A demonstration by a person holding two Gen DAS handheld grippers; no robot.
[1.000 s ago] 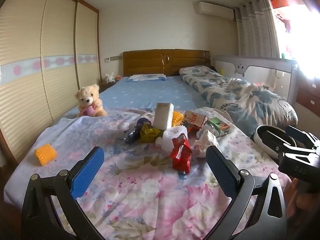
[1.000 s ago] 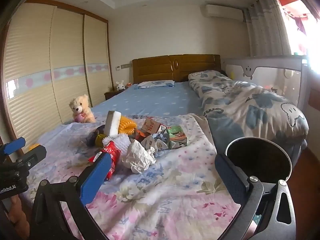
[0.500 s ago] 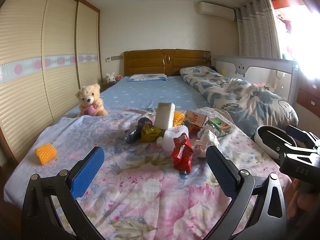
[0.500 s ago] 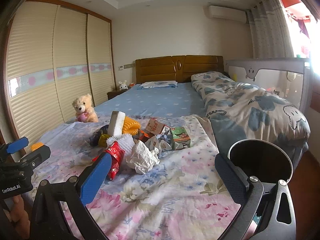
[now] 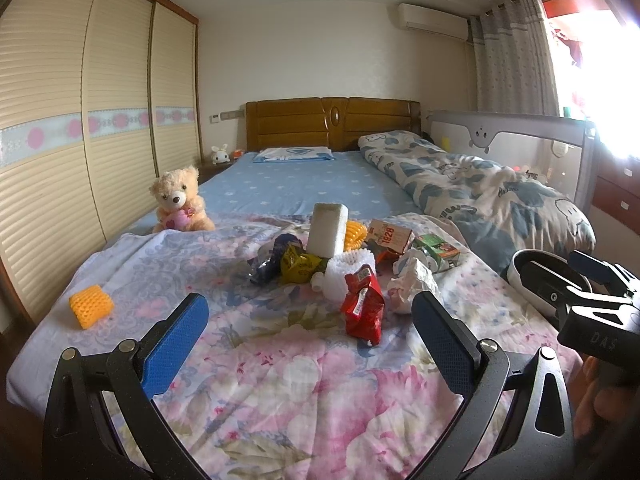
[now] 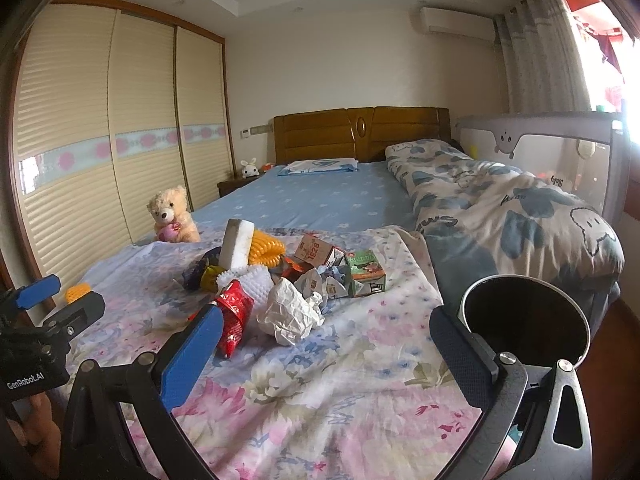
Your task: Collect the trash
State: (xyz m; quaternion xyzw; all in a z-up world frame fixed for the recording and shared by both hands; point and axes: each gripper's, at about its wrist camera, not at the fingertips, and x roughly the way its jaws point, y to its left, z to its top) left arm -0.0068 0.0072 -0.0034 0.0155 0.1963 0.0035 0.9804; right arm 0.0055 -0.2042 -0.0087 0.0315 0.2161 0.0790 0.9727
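A: Nearest?
B: Left tool (image 5: pixel 308 326) spread wide over the floral sheet (image 5: pixel 280 392), gripping nothing. Right tool (image 6: pixel 324 334) likewise agape and bare, with the round dark bin (image 6: pixel 524 320) just behind its right finger, beside the bed's right edge.

A: Then the trash?
B: Heaped mid-bed. Red wrapper (image 5: pixel 362 308) foremost, crumpled paper (image 6: pixel 290 314) beside it, then a yellow wrapper (image 5: pixel 298 266), white foam block (image 5: pixel 328 230) standing upright, small cartons (image 6: pixel 362 274) behind. Well apart on the left, a yellow foam net (image 5: pixel 90 306) close to the sheet's edge.

A: Farther back?
B: Teddy bear (image 5: pixel 178 200) by the left edge. Bare blue sheet (image 6: pixel 320 200) up to a pillow (image 5: pixel 294 154) and wooden headboard (image 5: pixel 332 122); rumpled quilt (image 6: pixel 500 208) along the right, against a guard rail (image 6: pixel 560 148). Sliding wardrobe (image 5: pixel 80 120) along the left wall, curtained window at right.
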